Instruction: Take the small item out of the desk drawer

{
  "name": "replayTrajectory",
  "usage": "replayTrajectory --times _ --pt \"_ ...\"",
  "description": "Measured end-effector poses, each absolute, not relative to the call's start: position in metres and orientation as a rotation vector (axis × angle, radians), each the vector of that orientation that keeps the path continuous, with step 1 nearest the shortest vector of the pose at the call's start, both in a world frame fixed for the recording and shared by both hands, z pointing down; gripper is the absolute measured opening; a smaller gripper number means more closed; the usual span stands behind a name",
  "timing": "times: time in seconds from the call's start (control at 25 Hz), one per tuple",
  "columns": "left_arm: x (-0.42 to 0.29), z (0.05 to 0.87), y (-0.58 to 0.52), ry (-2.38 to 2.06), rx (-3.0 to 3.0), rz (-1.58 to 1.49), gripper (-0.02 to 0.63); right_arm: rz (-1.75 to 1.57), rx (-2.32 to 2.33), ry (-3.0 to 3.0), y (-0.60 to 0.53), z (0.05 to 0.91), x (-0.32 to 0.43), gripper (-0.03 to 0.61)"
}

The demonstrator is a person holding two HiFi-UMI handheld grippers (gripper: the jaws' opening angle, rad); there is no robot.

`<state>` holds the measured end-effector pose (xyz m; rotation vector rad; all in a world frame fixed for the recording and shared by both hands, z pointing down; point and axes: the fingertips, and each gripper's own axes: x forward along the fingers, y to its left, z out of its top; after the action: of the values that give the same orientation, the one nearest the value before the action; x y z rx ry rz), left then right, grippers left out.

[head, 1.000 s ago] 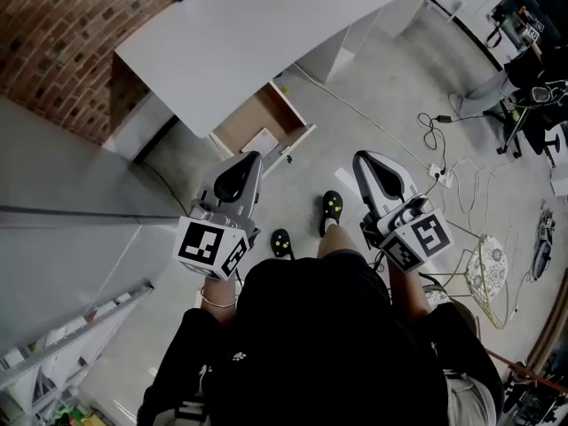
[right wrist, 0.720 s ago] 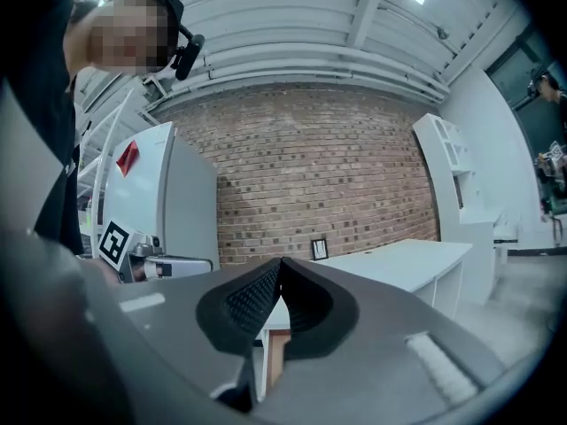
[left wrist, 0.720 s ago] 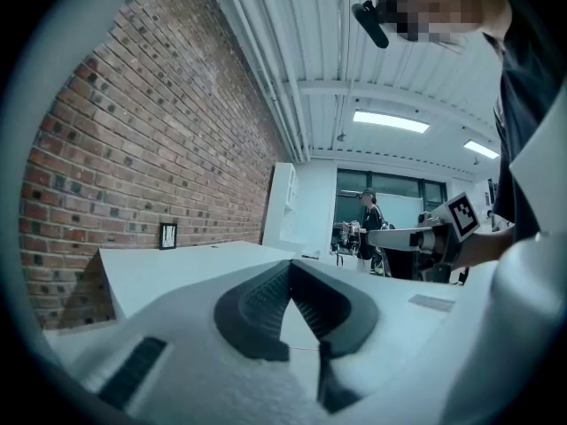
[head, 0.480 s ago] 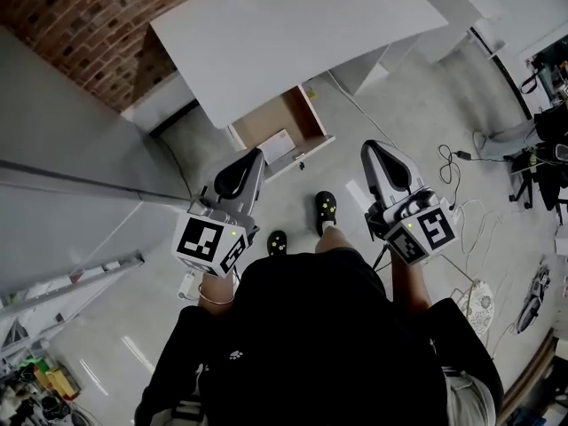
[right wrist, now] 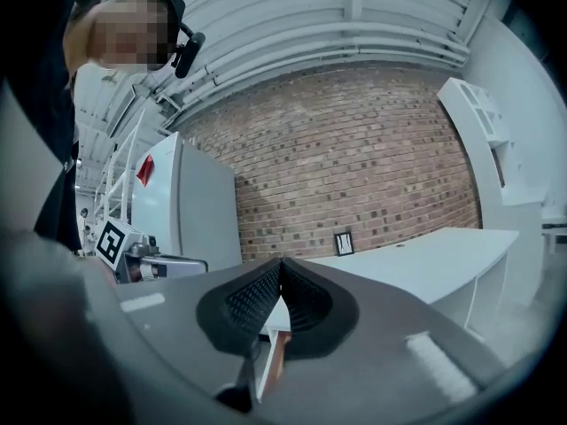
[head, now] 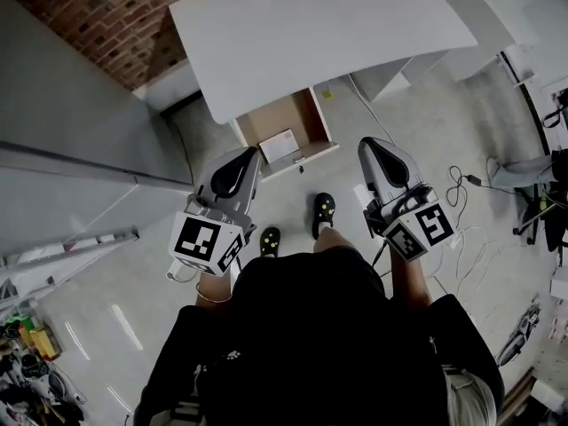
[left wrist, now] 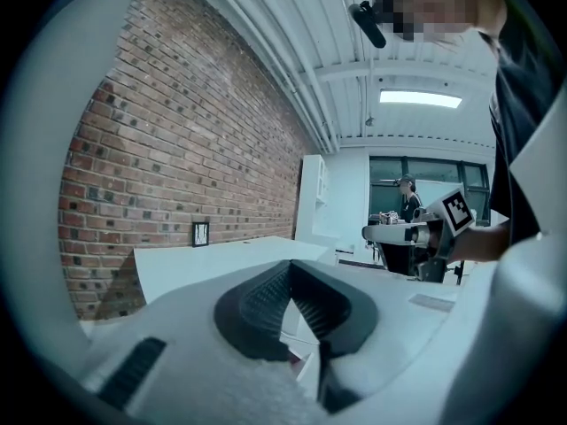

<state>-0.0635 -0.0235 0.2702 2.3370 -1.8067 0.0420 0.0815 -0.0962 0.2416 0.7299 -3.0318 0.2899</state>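
In the head view a white desk [head: 319,34] stands against the brick wall. Its drawer [head: 271,118] is pulled open toward me, with a brown inside. A small flat white item [head: 280,145] lies near the drawer's front. My left gripper [head: 243,155] hovers just short of the drawer's front left corner, shut and empty. My right gripper [head: 374,145] is held to the drawer's right, over the floor, also shut with nothing in it. In the left gripper view the left gripper's [left wrist: 290,270] black pads meet. In the right gripper view the right gripper's [right wrist: 282,264] pads meet too.
A brick wall [head: 106,25] runs behind the desk, and a tall grey cabinet [head: 71,131] stands at the left. Cables [head: 470,193] trail over the floor at the right. A ladder [head: 62,256] leans at the far left. My black shoes [head: 325,209] stand just before the drawer.
The view has swung so the desk and open drawer now sit centred ahead. Both grippers have come closer to the drawer, still shut. The drawer stays open with the item inside.
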Motion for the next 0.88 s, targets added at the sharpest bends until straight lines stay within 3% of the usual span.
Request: replayTrajectory --times 0.88 --pt "-0.058 0.292 -0.073 -2.059 2.109 0.131 -0.002 0.328 0.387 -3.048 -0.183 0.271 0.078 0.012"
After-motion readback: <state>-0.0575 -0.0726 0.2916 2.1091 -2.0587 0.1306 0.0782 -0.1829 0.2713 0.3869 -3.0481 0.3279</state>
